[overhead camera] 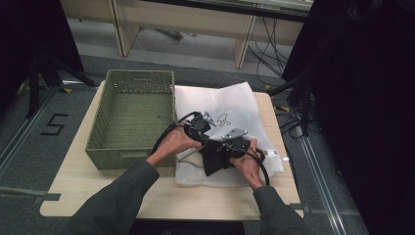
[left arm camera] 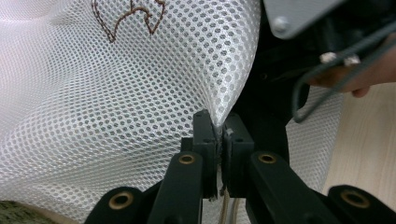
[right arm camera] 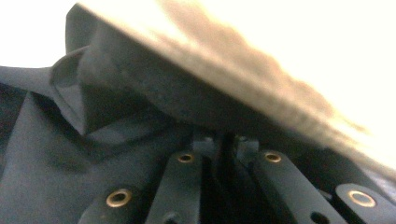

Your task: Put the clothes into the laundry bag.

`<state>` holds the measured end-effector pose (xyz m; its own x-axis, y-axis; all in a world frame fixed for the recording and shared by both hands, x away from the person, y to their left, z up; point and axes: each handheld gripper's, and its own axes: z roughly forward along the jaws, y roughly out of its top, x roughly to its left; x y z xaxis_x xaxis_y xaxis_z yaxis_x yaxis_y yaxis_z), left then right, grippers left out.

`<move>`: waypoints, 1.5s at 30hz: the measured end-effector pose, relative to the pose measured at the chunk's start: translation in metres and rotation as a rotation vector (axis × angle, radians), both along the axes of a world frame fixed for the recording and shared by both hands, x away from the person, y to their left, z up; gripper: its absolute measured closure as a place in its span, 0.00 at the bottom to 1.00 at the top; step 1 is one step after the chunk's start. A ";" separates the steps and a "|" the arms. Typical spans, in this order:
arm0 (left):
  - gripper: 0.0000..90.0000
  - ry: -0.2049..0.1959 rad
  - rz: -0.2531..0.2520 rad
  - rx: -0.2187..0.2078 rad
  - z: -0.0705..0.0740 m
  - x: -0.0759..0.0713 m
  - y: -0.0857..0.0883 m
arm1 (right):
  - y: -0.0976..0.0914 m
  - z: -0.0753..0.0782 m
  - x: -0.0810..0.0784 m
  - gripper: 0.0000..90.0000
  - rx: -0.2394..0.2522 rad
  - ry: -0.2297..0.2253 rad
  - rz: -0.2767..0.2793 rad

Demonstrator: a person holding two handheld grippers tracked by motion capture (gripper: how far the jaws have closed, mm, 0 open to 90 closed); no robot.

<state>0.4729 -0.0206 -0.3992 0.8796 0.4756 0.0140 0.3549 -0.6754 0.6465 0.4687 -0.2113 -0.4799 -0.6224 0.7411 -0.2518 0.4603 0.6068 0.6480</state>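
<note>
Wooden tabletop (overhead camera: 88,186): white mesh bag (overhead camera: 230,105) right of basket (overhead camera: 132,117). Left gripper (left arm camera: 217,133) pinches its mesh; right gripper (right arm camera: 224,140) clamps dark cloth (overhead camera: 213,156) at its near edge. Lift mesh, feed slowly.

I take this for a lab: black curtains (overhead camera: 362,98), loose floor cables (overhead camera: 274,49), a floor marking "5" (overhead camera: 55,124).
</note>
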 end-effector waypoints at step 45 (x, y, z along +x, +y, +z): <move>0.91 -0.002 0.026 0.006 -0.103 -0.090 0.036 | -0.024 0.015 -0.037 0.44 0.225 0.151 0.085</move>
<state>0.3824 0.0158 -0.5018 0.8667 0.4984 0.0189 0.3711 -0.6697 0.6433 0.4316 -0.2354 -0.4651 -0.7031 0.7110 0.0135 0.5154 0.4965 0.6985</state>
